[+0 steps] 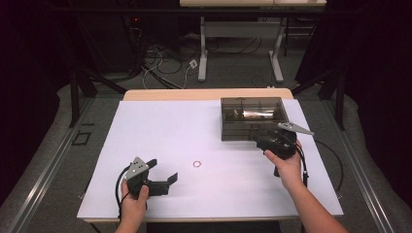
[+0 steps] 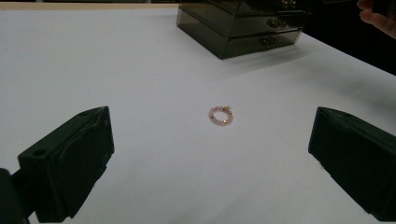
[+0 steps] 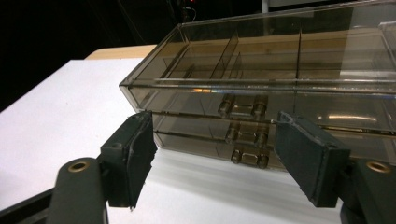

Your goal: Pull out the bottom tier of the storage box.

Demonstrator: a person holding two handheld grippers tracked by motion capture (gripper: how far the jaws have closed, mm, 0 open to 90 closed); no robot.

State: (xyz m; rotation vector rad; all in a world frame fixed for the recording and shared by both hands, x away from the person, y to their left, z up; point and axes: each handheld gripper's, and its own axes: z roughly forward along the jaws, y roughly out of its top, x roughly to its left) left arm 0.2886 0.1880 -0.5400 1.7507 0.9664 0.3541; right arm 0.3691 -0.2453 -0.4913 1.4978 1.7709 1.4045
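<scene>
**Bead ring on the sheet, both grippers spread wide**

High view: a white table (image 1: 160, 121) takes up the middle of the frame. A smoky see-through drawer box (image 1: 252, 118) stands at its upper right. A small pink bead ring (image 1: 197, 164) lies alone near the centre, a little below the middle. The left gripper (image 1: 163, 171) sits at the lower left, held in the person's left hand (image 1: 133, 199), jaws spread wide and aimed toward the ring but well apart from it. The right gripper (image 1: 260, 136) is at the right, in the right hand (image 1: 286, 165), its tip just beside the box's near face.

Left gripper view: the ring lies at frame centre between the two widely parted jaws, farther out than their tips. The box sits at the upper right.

Right gripper view: the jaws stand wide, framing the stacked drawer handles (image 3: 243, 133) on the box front; none is gripped. Dividers show inside the top tray.
</scene>
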